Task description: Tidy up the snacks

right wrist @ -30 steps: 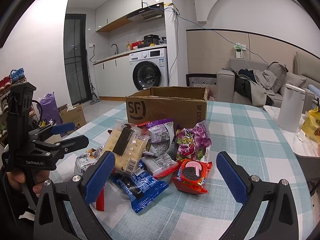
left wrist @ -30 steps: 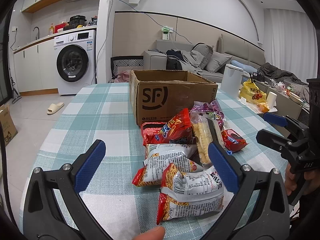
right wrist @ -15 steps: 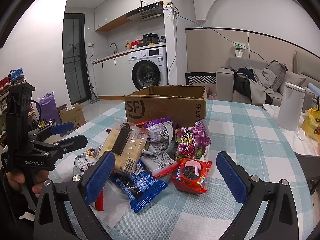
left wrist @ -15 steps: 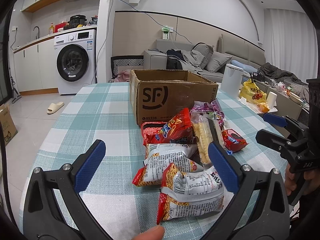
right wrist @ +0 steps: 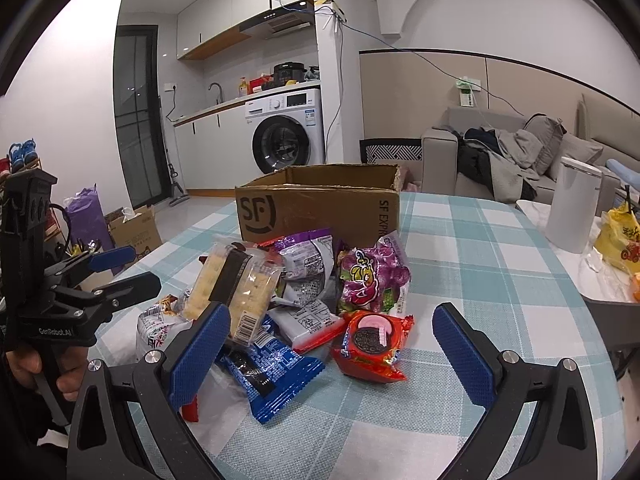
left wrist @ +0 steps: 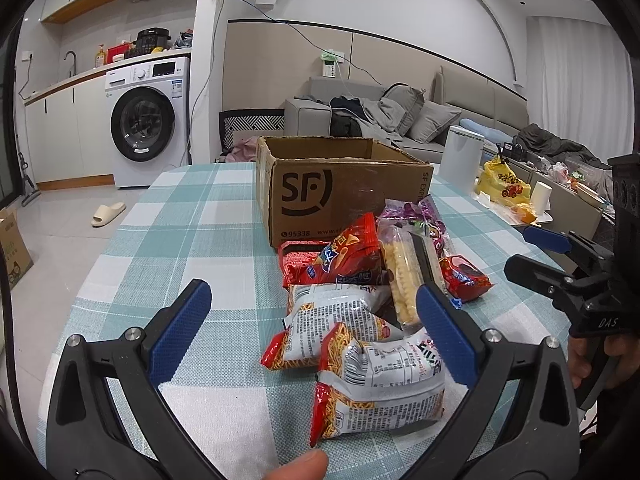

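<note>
A pile of snack packs lies on the checked tablecloth in front of an open cardboard SF box [left wrist: 340, 192], which also shows in the right wrist view [right wrist: 316, 208]. Nearest my left gripper [left wrist: 312, 332] are two white-and-red noodle snack bags [left wrist: 380, 376]. A red chip bag [left wrist: 348, 256] and a clear cracker pack [left wrist: 400, 272] lie behind. My right gripper [right wrist: 332, 344] hovers over a red Oreo pack [right wrist: 372, 344], a blue pack [right wrist: 272, 372] and a purple candy bag [right wrist: 372, 276]. Both grippers are open and empty.
A white canister [right wrist: 572, 208] and a yellow bag [right wrist: 624, 240] stand on a side table at the right. The tablecloth [left wrist: 192, 216] stretches left of the box. A washing machine [left wrist: 148, 124] and a sofa stand beyond the table.
</note>
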Action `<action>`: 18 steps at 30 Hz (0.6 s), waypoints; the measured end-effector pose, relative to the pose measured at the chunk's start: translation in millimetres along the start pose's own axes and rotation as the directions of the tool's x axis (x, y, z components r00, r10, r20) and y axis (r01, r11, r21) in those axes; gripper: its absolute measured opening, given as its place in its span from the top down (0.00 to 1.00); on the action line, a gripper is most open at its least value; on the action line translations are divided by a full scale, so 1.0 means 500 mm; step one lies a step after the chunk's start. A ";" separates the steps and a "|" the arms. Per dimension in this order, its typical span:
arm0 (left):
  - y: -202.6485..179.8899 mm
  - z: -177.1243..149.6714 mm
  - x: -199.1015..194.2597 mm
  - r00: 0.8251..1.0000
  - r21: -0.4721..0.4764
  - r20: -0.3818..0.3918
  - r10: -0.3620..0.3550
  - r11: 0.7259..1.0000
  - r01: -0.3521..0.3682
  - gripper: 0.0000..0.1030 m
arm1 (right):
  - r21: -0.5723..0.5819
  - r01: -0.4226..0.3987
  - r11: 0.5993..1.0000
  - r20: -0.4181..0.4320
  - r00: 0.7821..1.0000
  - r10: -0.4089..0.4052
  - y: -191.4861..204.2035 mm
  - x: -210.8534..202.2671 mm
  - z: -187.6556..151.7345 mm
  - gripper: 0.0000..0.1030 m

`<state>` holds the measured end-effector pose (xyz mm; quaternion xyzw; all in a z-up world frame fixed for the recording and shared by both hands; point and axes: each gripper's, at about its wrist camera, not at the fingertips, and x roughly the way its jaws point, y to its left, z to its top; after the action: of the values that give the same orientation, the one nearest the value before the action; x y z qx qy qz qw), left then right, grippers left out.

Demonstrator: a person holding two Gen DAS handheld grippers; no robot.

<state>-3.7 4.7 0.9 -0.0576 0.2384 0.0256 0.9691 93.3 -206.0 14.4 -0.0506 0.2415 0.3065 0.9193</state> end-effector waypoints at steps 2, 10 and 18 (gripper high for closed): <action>-0.001 0.000 0.002 1.000 0.002 -0.001 -0.001 1.000 0.001 0.01 | 0.009 0.008 1.000 -0.005 1.000 -0.008 -0.003 0.004 0.000 0.00; -0.007 0.000 0.004 0.999 0.009 -0.026 -0.020 1.000 0.020 0.01 | 0.025 0.029 0.999 -0.052 0.998 -0.028 -0.012 0.025 -0.001 0.00; -0.025 -0.006 0.004 0.994 0.014 -0.081 -0.068 0.998 0.069 0.01 | 0.034 0.046 0.998 -0.133 0.990 -0.041 -0.019 0.048 0.001 0.00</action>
<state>-2.2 -7.9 -1.4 -0.0587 0.2754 -0.0119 0.9595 115.8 -200.7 3.1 -0.0589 0.3063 0.2777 0.9086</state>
